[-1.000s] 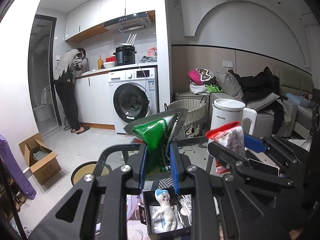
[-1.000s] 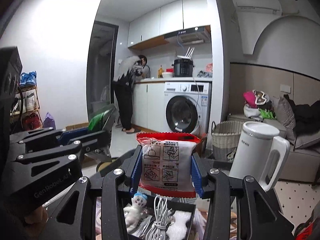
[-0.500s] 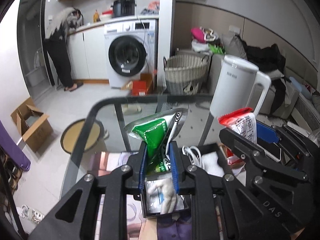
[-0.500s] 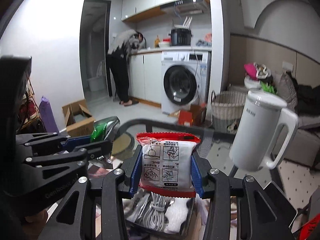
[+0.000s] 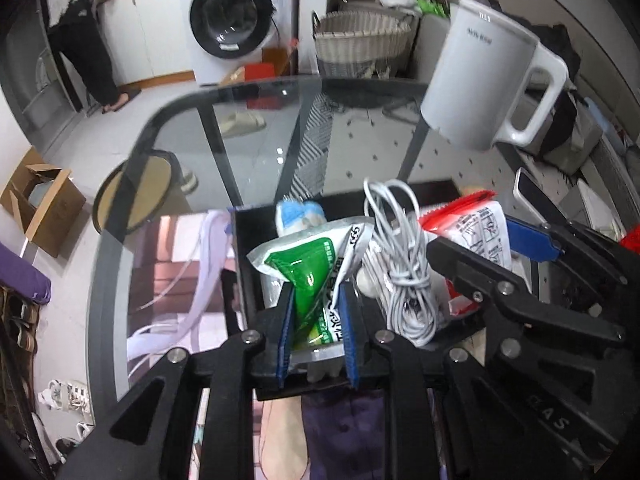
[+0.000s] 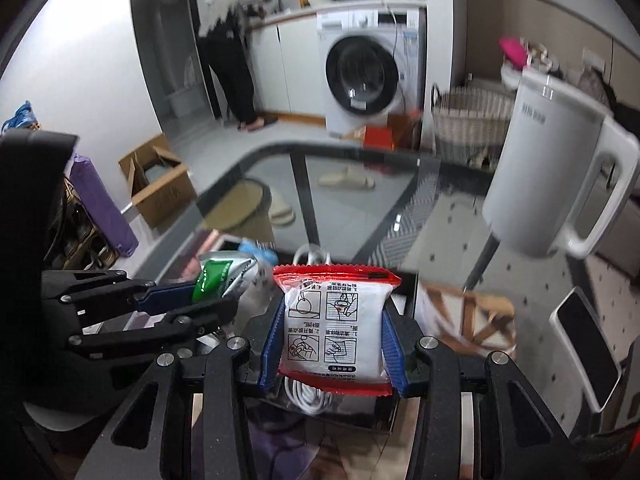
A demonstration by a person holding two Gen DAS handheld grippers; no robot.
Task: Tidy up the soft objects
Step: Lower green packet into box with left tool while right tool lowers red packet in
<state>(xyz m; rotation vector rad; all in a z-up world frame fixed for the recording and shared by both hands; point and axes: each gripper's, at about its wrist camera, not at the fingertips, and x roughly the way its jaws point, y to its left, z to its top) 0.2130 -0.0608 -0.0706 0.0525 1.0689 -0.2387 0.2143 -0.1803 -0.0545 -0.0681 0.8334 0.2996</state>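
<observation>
Two wrist views over a glass table [image 5: 200, 152]. My left gripper [image 5: 316, 332] has its jaws drawn close together, the blue pads pinching the lower part of a green sachet [image 5: 316, 268], which is crumpled between them and stands above a black tray [image 5: 244, 248]. My right gripper [image 6: 332, 344] is narrowed partway, its pads pressed on both sides of a red-edged white packet [image 6: 334, 320] that stands upright between them, printed panels facing the camera. In the left view the right gripper [image 5: 476, 240] enters from the right with that packet [image 5: 476, 228] held just beside the sachet; in the right view the left gripper [image 6: 188, 296] enters from the left with the sachet [image 6: 218, 276]. Both packets hang over the tray, which lies on the table and holds a coiled white cable [image 5: 400, 264] and a small doll with blue hair [image 5: 298, 216], partly hidden behind the sachet. A white kettle [image 5: 484, 76] stands on the far right of the table, well apart from the tray; a phone [image 6: 584, 344] lies near the right edge. Beyond the table are a washer [image 6: 364, 72], a wicker basket [image 5: 360, 44], a cardboard box [image 6: 156, 188] and a person [image 6: 236, 52] at the counter.
</observation>
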